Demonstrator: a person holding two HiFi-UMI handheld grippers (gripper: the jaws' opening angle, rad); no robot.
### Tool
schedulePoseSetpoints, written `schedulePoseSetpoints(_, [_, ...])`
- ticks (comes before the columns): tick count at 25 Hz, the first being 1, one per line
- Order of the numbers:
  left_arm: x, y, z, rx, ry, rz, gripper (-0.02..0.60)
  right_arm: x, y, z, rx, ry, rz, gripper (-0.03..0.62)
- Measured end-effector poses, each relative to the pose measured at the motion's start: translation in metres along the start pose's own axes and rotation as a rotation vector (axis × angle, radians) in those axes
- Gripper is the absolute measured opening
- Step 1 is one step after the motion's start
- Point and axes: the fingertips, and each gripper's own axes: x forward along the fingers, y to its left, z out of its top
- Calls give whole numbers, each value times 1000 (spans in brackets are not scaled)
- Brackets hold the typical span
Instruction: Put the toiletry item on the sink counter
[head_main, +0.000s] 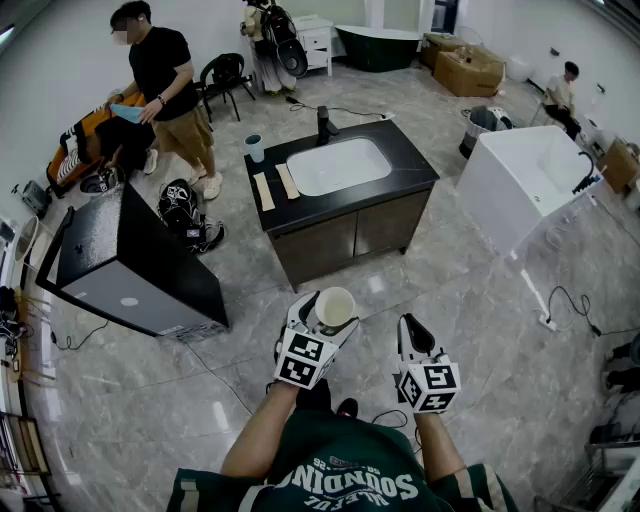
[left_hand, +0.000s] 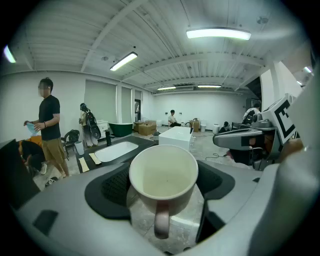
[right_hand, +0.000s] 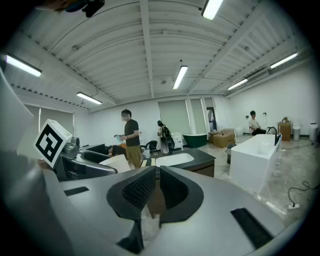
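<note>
A cream mug (head_main: 335, 307) with its handle turned toward me sits between the pads of my left gripper (head_main: 322, 318), which is shut on it above the tiled floor. The left gripper view has the mug (left_hand: 163, 172) filling the space between the jaws, its inside empty. My right gripper (head_main: 413, 335) hangs beside it, shut with nothing in it; its pads (right_hand: 142, 187) stand together. Ahead stands the black sink counter (head_main: 405, 160) with a white basin (head_main: 338, 165) and a black faucet (head_main: 325, 125).
On the counter stand a pale cup (head_main: 254, 148) and two beige strips (head_main: 275, 186). A black cabinet (head_main: 130, 260) lies at the left and a white bathtub (head_main: 525, 180) at the right. A person (head_main: 170, 90) stands behind the counter; a bag (head_main: 185, 215) and cables (head_main: 570, 300) lie on the floor.
</note>
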Motion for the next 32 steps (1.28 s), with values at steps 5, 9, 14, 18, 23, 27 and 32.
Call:
schedulePoseSetpoints(5, [-1,-1,-2,1,7,0,413,1,2,1,-13,-2,-1,44])
schedulePoseSetpoints(9, [0,-1,-3,-1,2,4,413,2,4,-2,-11,27,12,44])
schedulePoseSetpoints(14, [0,-2,-2,-1,3,0,413,3,7,-3,-11,30,16,44])
schedulePoseSetpoints(18, [0,-2,-4,-1,2,-1,413,4,11,-5,-9,37,25,44])
schedulePoseSetpoints(23, [-1,-3,-7,-1,10,3,413,2,14,-6,-12,33,26,44])
schedulePoseSetpoints(27, [-4,-2,-6,-5,4,7,413,3,17,-7,-15,35,30,44])
schedulePoseSetpoints(32, [-4,0,-8,-6,8,15,413,3,17,-7,-17,44,33,44])
